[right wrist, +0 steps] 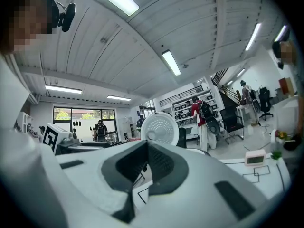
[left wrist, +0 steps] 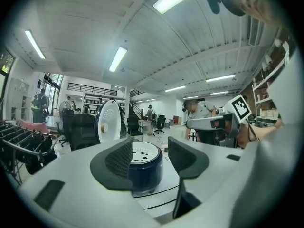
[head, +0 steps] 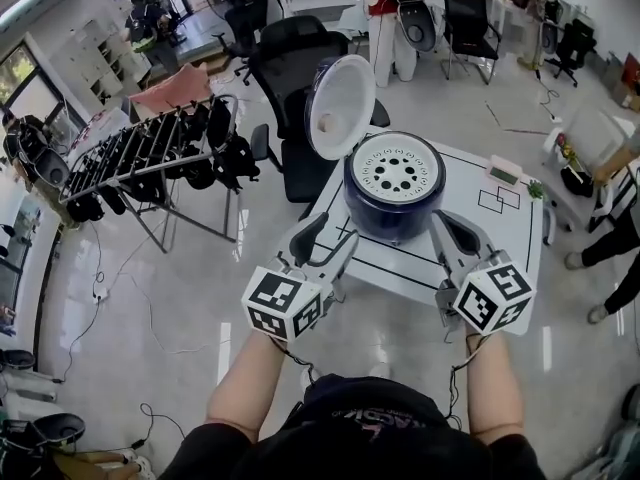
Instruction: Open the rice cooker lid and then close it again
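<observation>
Two sets of jaws up front, neither touching the rice cooker (head: 393, 186). Left gripper (left wrist: 149, 153) spread wide, nothing pinched, the dark blue pot on the worktop (head: 525, 238) just past the gap. Right gripper (right wrist: 145, 160) pressed tight together, empty too. Lid (head: 340, 106) flipped up, standing open beyond both sets of jaws, white inside facing them.

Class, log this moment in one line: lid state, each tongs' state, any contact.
lid: open, upright | left tongs: open, empty, short of rice cooker | right tongs: shut, empty | contact: none
</observation>
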`<control>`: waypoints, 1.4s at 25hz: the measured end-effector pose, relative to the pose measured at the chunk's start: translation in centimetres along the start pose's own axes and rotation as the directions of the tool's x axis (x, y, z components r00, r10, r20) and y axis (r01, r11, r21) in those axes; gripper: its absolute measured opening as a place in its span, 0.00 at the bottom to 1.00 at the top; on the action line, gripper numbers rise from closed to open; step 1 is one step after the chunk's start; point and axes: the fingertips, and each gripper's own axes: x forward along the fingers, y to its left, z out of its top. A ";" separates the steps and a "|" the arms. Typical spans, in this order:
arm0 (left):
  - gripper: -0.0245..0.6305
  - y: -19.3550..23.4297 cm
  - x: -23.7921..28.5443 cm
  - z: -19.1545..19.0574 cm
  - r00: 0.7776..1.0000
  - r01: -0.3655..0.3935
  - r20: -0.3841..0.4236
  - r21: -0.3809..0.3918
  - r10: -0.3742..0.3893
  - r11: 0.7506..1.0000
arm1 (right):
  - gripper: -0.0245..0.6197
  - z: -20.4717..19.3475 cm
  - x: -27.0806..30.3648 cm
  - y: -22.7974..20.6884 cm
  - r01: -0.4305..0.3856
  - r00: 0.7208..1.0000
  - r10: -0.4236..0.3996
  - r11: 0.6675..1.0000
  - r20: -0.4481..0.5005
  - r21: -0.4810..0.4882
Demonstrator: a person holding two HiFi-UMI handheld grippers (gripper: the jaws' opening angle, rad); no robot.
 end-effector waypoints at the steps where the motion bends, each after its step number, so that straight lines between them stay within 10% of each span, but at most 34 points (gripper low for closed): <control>1: 0.38 0.0 0.1 0.2 1.000 -0.006 0.005 0.003 0.006 1.000 | 0.04 0.1 0.0 -0.1 -0.005 1.000 0.005 1.000 0.000 -0.003; 15: 0.38 5.2 0.9 2.5 0.994 -0.089 0.066 0.013 0.088 0.996 | 0.04 0.9 2.1 -1.3 -0.005 1.000 0.004 0.999 -0.017 -0.038; 35: 0.38 26.3 11.9 5.8 0.994 -0.070 0.080 0.016 0.068 0.997 | 0.04 3.4 17.1 -5.9 0.188 0.982 -0.188 0.982 0.000 -0.036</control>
